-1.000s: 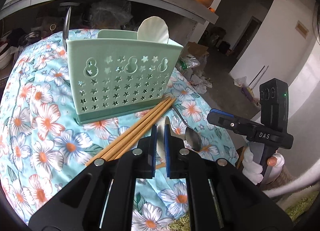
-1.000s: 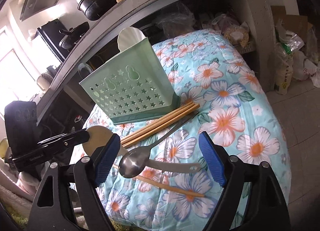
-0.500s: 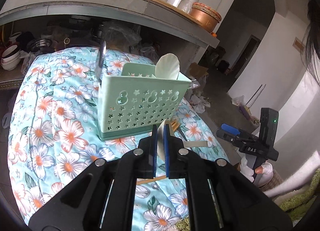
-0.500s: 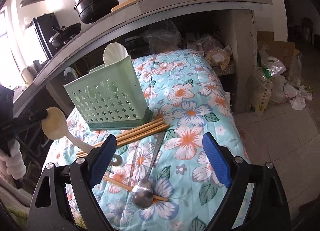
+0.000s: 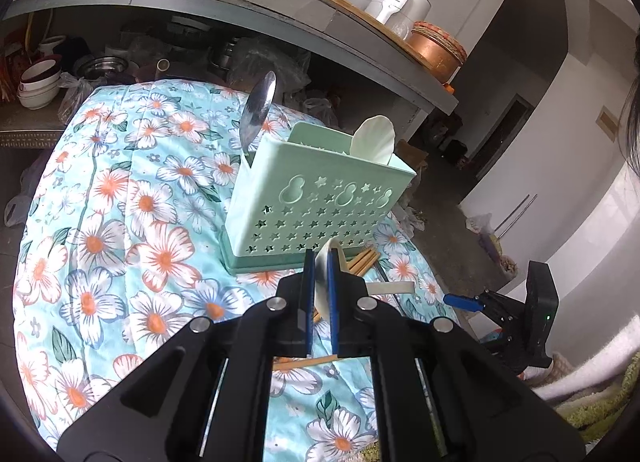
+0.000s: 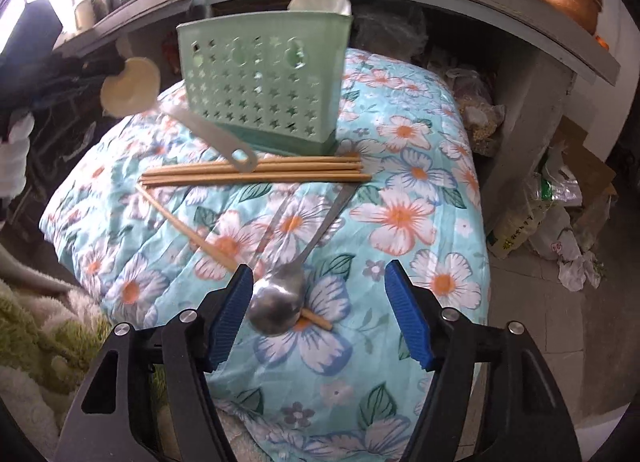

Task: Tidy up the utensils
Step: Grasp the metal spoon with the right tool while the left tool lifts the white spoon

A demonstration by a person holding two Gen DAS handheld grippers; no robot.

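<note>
In the holder: two spoons, upright.
Left tool: pinching cream spoon.
Right tool: spread.
Left lying: chopsticks, steel spoon.

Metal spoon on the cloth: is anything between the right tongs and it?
Nothing visible. The metal spoon lies bowl-first just ahead of the open right tongs, nearer the left finger. One loose chopstick runs under its bowl, so a grasp there may catch both.
</note>
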